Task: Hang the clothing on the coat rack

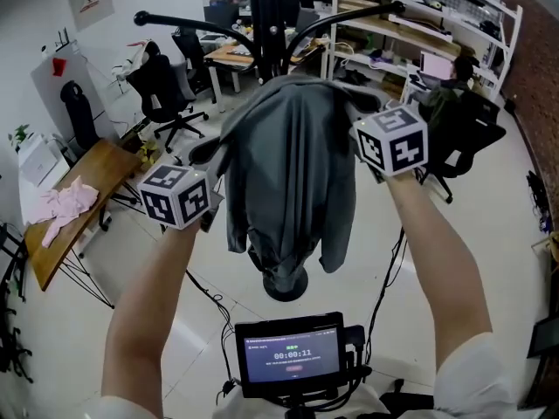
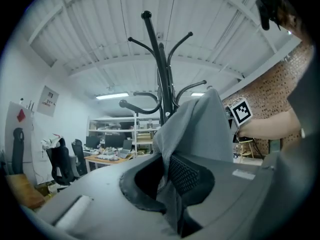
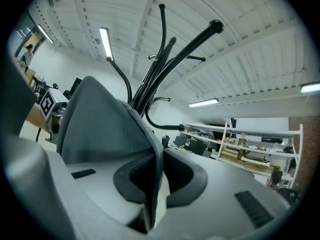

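Observation:
A grey garment (image 1: 293,173) hangs slack in front of the black coat rack (image 1: 265,24), whose round base (image 1: 286,285) shows under the cloth. My left gripper (image 2: 172,184) is shut on one upper edge of the garment (image 2: 200,129); its marker cube (image 1: 175,195) is at the cloth's left. My right gripper (image 3: 156,179) is shut on the other upper edge of the garment (image 3: 100,124); its cube (image 1: 391,138) sits to the right, slightly higher. Both gripper views look up at the coat rack's curved hooks (image 2: 161,69) (image 3: 165,59) above the fabric. No part of the cloth lies over a hook.
A wooden table (image 1: 96,168) with a pink cloth (image 1: 65,203) stands at the left. Black office chairs (image 1: 162,90) (image 1: 463,129) flank the rack, and white shelves (image 1: 419,16) stand behind it. A small screen (image 1: 291,352) is mounted close below me, with cables on the floor.

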